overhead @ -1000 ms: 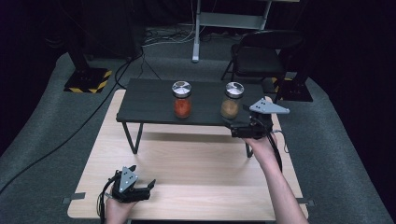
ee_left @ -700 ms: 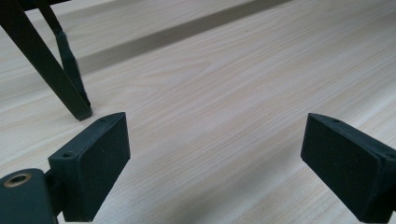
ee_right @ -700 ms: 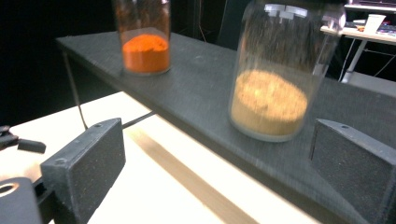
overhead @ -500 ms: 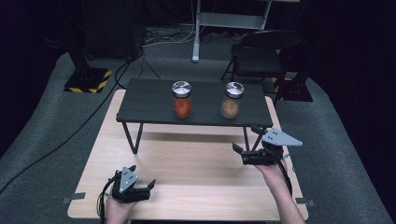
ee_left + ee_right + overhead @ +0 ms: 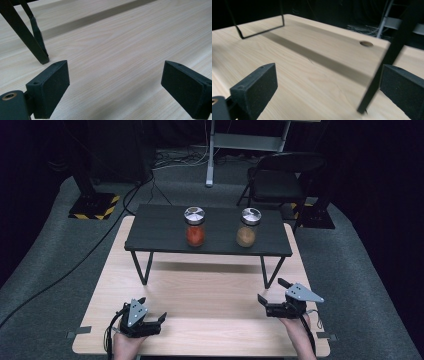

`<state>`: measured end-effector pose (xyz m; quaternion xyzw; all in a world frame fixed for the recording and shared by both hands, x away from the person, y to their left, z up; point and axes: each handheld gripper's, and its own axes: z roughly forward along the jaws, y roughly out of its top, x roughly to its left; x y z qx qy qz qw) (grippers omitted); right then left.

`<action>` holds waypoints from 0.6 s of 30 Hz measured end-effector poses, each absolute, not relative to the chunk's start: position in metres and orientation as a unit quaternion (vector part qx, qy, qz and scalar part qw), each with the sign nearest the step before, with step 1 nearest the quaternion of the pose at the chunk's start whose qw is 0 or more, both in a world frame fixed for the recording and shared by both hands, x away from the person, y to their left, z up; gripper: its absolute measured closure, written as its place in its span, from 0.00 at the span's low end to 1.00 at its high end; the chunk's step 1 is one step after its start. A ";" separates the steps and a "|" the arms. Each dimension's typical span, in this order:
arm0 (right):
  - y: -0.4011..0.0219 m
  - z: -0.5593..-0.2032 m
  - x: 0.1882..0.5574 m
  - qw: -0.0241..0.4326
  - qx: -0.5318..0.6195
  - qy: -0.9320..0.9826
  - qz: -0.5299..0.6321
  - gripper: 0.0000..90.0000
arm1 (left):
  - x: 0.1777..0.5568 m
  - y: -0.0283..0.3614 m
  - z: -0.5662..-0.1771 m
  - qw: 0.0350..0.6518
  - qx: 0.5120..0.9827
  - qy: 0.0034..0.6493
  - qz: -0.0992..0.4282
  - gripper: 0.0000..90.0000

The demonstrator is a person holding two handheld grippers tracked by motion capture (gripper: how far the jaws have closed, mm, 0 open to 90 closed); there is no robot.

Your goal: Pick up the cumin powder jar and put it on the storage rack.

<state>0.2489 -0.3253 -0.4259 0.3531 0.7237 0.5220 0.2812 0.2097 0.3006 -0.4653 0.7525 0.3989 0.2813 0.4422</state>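
Observation:
Two silver-lidded glass jars stand on a low black stand point(image 5: 160, 237): one with red-orange contents point(image 5: 195, 227), one with brown contents point(image 5: 247, 228). My right gripper point(image 5: 271, 290) hovers low over the wooden table point(image 5: 210, 295) at the near right, in front of the stand's right leg point(image 5: 387, 62). Its jaws have just been opening and stand open with nothing between them point(image 5: 327, 92). My left gripper point(image 5: 152, 309) rests at the near left, open and empty point(image 5: 117, 87), pointing towards the stand's left leg point(image 5: 30, 37).
A round cable hole point(image 5: 366, 43) sits in the tabletop beyond the stand. A black folding chair point(image 5: 277, 182) and a metal post base point(image 5: 95, 205) stand on the grey carpet behind the table. A cable point(image 5: 75, 270) crosses the floor at the left.
My right gripper has come down from beside the brown jar on the stand to just above the near right of the table. The left gripper has not moved.

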 end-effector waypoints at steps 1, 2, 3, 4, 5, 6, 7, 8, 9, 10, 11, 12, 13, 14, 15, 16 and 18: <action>-0.327 -0.430 0.247 0.284 0.357 0.722 0.520 0.00 | 0.210 0.301 -0.465 0.442 0.753 0.399 0.281 0.09; -0.329 -0.435 0.245 0.283 0.361 0.720 0.520 0.00 | 0.210 0.301 -0.465 0.442 0.753 0.399 0.281 0.09; -0.331 -0.439 0.244 0.281 0.364 0.720 0.520 0.00 | 0.210 0.301 -0.465 0.442 0.753 0.399 0.281 0.09; -0.333 -0.442 0.243 0.281 0.366 0.720 0.519 0.00 | 0.210 0.301 -0.465 0.442 0.753 0.399 0.281 0.09; -0.334 -0.445 0.242 0.281 0.368 0.719 0.517 0.00 | 0.210 0.301 -0.465 0.442 0.753 0.399 0.280 0.09; -0.336 -0.448 0.241 0.281 0.370 0.719 0.518 0.00 | 0.210 0.301 -0.465 0.442 0.753 0.399 0.281 0.09; -0.338 -0.452 0.240 0.279 0.371 0.718 0.519 0.00 | 0.210 0.301 -0.465 0.442 0.753 0.399 0.281 0.09; -0.338 -0.454 0.239 0.280 0.371 0.719 0.517 0.00 | 0.210 0.301 -0.465 0.442 0.753 0.399 0.281 0.09; -0.339 -0.456 0.238 0.281 0.372 0.720 0.514 0.00 | 0.210 0.301 -0.465 0.442 0.753 0.399 0.280 0.09; -0.339 -0.458 0.237 0.282 0.372 0.721 0.512 0.00 | 0.210 0.301 -0.465 0.442 0.753 0.399 0.280 0.09; -0.339 -0.462 0.234 0.285 0.373 0.723 0.507 0.00 | 0.210 0.301 -0.465 0.442 0.753 0.399 0.280 0.09; -0.339 -0.463 0.233 0.287 0.373 0.724 0.505 0.00 | 0.210 0.301 -0.465 0.442 0.753 0.399 0.280 0.09; -0.339 -0.464 0.232 0.287 0.373 0.725 0.503 0.00 | 0.210 0.301 -0.465 0.442 0.753 0.399 0.281 0.09; -0.339 -0.465 0.231 0.287 0.374 0.726 0.500 0.00 | 0.210 0.301 -0.465 0.442 0.753 0.399 0.281 0.09; -0.339 -0.465 0.231 0.287 0.374 0.726 0.500 0.00 | 0.210 0.301 -0.465 0.442 0.753 0.399 0.281 0.09; -0.338 -0.467 0.228 0.290 0.375 0.731 0.491 0.00 | 0.210 0.301 -0.465 0.442 0.753 0.398 0.281 0.09; -0.338 -0.467 0.226 0.292 0.375 0.732 0.489 0.00 | 0.210 0.301 -0.465 0.443 0.753 0.399 0.280 0.09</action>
